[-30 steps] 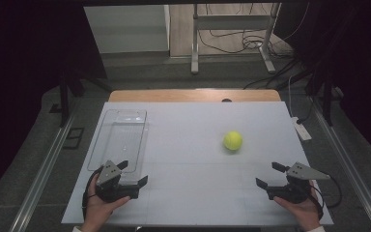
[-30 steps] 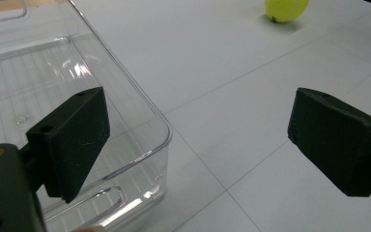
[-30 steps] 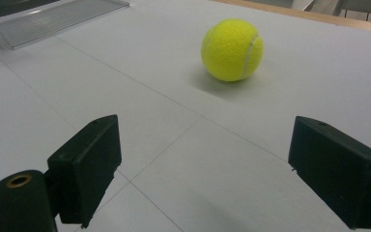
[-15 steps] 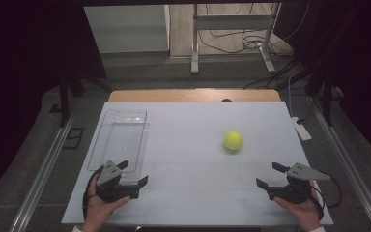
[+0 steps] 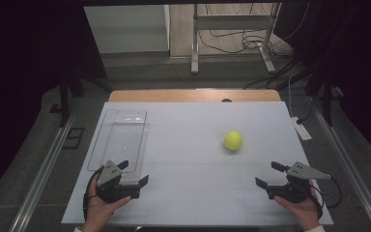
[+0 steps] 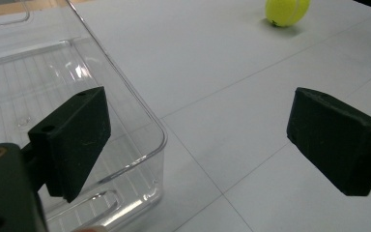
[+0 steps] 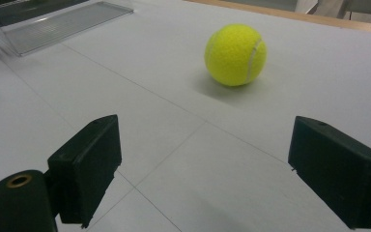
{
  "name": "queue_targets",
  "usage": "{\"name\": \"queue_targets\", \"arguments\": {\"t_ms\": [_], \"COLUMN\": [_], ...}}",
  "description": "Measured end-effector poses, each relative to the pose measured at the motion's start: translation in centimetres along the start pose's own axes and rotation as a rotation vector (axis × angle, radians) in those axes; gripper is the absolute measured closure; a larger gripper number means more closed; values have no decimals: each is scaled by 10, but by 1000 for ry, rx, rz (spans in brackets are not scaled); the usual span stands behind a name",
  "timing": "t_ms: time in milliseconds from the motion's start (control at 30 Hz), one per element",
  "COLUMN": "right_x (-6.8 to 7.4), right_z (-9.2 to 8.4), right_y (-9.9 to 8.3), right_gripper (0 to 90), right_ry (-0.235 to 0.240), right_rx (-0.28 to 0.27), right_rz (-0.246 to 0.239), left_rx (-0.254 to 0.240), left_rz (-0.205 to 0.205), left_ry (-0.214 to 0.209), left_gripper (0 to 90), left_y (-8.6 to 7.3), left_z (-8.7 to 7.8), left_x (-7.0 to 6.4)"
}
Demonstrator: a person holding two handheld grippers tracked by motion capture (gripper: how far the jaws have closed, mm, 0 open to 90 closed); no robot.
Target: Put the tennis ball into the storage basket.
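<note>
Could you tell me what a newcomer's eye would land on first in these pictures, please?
The bright yellow tennis ball stands out first, alone on the white table, right of centre. Next comes the clear plastic tray, empty, along the table's left side. At the near edge the left claw by the tray's near end and the right claw are both open and hold nothing.
</note>
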State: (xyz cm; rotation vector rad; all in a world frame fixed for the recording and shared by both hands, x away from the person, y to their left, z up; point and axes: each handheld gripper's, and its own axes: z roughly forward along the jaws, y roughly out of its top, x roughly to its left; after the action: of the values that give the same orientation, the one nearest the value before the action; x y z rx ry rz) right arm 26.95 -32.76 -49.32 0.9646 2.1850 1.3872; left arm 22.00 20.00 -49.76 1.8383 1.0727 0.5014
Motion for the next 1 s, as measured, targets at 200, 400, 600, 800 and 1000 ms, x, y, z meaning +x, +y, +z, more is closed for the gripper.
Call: {"name": "queue_targets", "arguments": {"t_ms": [200,400,600,800,1000], "right_x": [1,3,1,2,3], "right_z": [-2,-2,-2,0,-1], "right_y": [-1,-1,-3,-4,-4], "right_gripper": [119,119,120,120,120], "right_ry": [-3,-11,-15,-17,-17], "right_rx": [2,5,13,22,19], "right_rz": [7,14,20,21,22], "left_rx": [-2,-10,11,21,14], "left_rz": [13,5,9,4,2], "left_ry": [5,4,-20,-34,-50], "left_gripper": [96,97,107,107,107], "left_y": [1,3,11,17,26], "left_z": [1,-3,0,1,-4], "left_x": [-2,-3,-5,-8,-10]}}
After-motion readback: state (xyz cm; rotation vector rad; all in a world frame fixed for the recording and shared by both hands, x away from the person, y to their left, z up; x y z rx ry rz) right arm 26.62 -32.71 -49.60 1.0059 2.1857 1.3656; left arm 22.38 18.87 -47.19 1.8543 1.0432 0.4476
